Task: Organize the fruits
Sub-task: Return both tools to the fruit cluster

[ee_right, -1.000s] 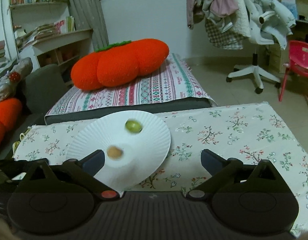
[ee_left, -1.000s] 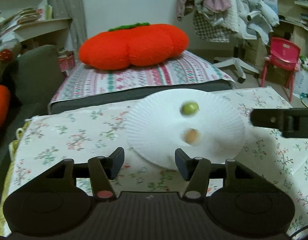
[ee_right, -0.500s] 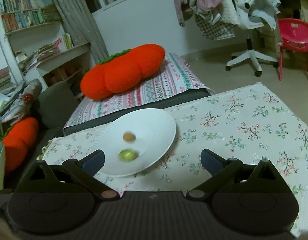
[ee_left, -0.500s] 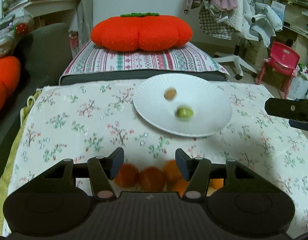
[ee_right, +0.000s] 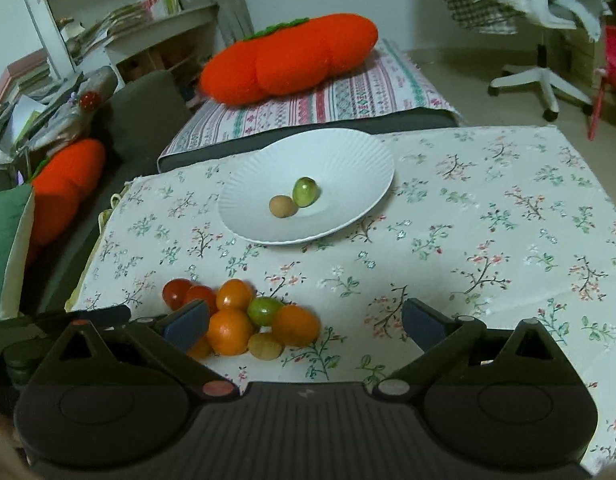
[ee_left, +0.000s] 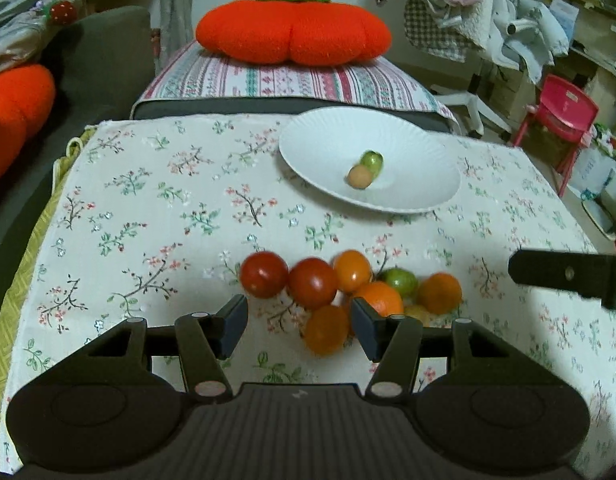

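Note:
A white plate [ee_left: 316,136] [ee_right: 348,156] sits on the floral tablecloth and holds a green fruit [ee_left: 372,161] [ee_right: 305,191] touching a tan fruit [ee_left: 360,177] [ee_right: 283,206]. A cluster of red, orange and green fruits [ee_left: 332,284] [ee_right: 243,320] lies on the cloth nearer me. My left gripper [ee_left: 299,330] is open and empty just behind the cluster, with an orange fruit [ee_left: 327,329] between its fingers. My right gripper [ee_right: 305,328] is open and empty, its left finger over the cluster's left side. A right gripper finger [ee_left: 568,276] shows at the left wrist view's right edge.
The floral tablecloth [ee_left: 167,208] [ee_right: 488,240] covers the table. Behind it stands a striped cushion seat [ee_left: 267,80] with a large orange pumpkin pillow [ee_left: 293,34] [ee_right: 287,56]. A red child's chair [ee_left: 560,116] and an office chair base [ee_right: 544,80] stand at the right.
Both grippers have pulled back and tilted down, so the fruit cluster has come into view near the fingers. The two fruits on the plate have rolled together.

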Tool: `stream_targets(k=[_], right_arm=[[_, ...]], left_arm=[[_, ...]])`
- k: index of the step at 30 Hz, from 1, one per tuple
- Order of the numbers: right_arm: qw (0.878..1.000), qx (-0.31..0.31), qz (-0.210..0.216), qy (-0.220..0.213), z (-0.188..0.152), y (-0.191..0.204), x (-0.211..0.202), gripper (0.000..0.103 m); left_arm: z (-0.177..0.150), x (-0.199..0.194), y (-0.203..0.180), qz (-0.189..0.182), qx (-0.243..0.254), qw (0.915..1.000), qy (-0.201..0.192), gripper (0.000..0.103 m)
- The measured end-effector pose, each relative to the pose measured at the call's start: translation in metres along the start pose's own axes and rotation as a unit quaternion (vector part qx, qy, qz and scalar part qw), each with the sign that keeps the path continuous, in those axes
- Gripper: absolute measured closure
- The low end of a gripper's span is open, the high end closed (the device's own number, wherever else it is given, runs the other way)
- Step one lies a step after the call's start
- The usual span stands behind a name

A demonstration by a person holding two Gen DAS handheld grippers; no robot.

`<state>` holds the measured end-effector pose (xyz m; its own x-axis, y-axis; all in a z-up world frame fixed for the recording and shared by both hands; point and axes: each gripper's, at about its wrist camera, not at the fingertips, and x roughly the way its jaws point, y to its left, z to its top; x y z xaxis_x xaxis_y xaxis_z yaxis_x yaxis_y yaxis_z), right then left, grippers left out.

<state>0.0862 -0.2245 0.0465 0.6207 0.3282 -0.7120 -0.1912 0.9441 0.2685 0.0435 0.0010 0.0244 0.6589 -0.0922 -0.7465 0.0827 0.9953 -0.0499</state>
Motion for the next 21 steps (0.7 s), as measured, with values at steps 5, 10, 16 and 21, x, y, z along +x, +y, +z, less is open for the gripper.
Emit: stream_targets(k=[5, 10, 16, 21], right_arm=[[1.000, 0.028, 0.000, 0.013, -0.002, -0.012, 0.010, 0.003], [0.999, 0.041, 0.012, 0.029, -0.006, -0.017, 0.016, 0.010], [0.999, 0.024, 0.001, 0.043, -0.007, -0.013, 0.025, 0.016], [0.999, -0.006, -0.008, 0.050, -0.010, -0.003, 0.033, 0.022]], left_arm=[[0.000, 0.006, 0.012, 0.008, -0.015, 0.9998, 0.009, 0.063], [0.005, 0.015, 0.037, 0.019, -0.070, 0.9973, 0.011, 0.063], [0.011, 0.030, 0.046, 0.008, -0.123, 0.9922, 0.019, 0.063], [0.015, 0.045, 0.046, 0.012, -0.134, 0.9907, 0.017, 0.063]])
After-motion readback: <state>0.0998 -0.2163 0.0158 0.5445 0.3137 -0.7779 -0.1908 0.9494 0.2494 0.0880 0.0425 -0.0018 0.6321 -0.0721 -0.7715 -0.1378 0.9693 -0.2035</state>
